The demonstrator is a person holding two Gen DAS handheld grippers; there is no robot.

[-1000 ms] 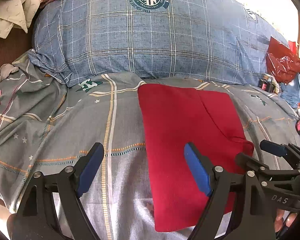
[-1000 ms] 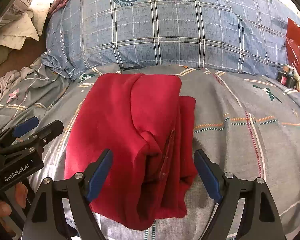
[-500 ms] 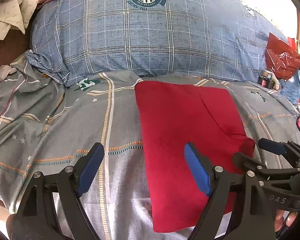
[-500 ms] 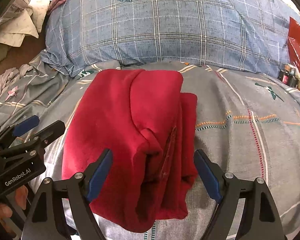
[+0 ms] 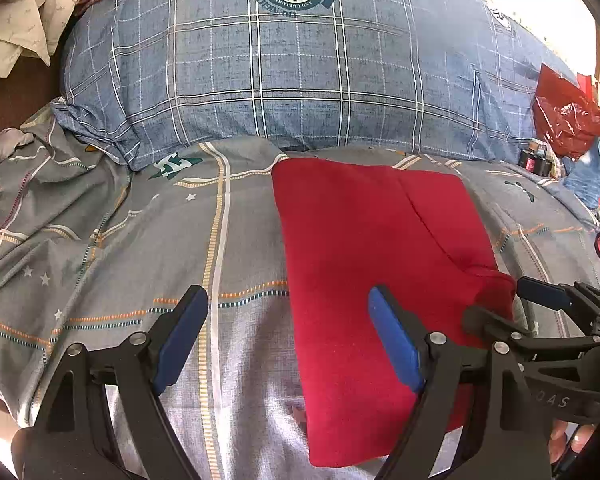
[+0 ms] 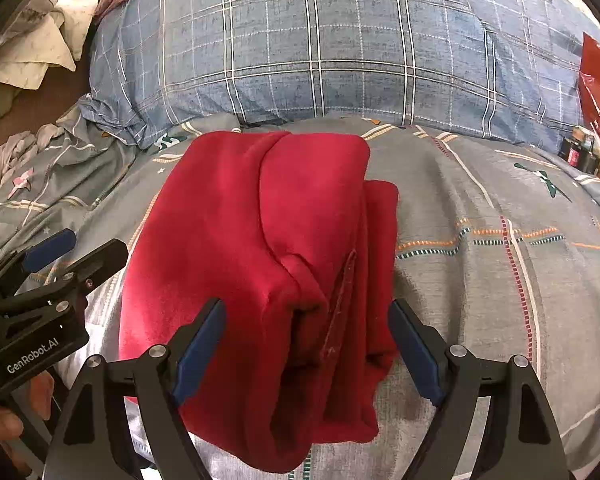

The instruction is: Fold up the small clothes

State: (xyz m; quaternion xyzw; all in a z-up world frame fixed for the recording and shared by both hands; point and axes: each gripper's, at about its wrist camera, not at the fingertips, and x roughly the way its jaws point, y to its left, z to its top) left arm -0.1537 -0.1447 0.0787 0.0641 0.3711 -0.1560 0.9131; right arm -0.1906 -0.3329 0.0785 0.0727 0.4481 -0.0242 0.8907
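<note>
- Right gripper (image 6: 306,344): nearest in its own view, jaws spread wide and holding nothing. The near end of the red garment (image 6: 268,272) lies between the two blue pads. Judgement: it is placed to take the stacked layers at that end, though no contact can be confirmed.
- Left gripper (image 5: 288,336): jaws likewise wide and empty. The left edge of the red garment (image 5: 372,264) runs between its fingers, the right pad above red cloth and the left pad above bare bedspread. Judgement: this position suits a pinch on that side edge.
- Each tool shows at the edge of the other's view, so both sit at the near end of the cloth, one on either side.
- Red garment: lies on the grey patterned bedspread (image 5: 140,248), already folded lengthwise into a narrow rectangle. The right wrist view shows several layers and a seam along its right side, with the near end bunched and standing proud instead of flat.
- Judgement: folding is well advanced; a cross fold from near end to far end appears to remain. The loose stack could slip apart if gripped through the top layers only.
- Blue checked pillow (image 5: 284,80): beyond the garment's far edge, close behind it, limiting room for pushing the cloth further away.
- Red plastic bag (image 5: 564,116): far right, well apart from the work.
</note>
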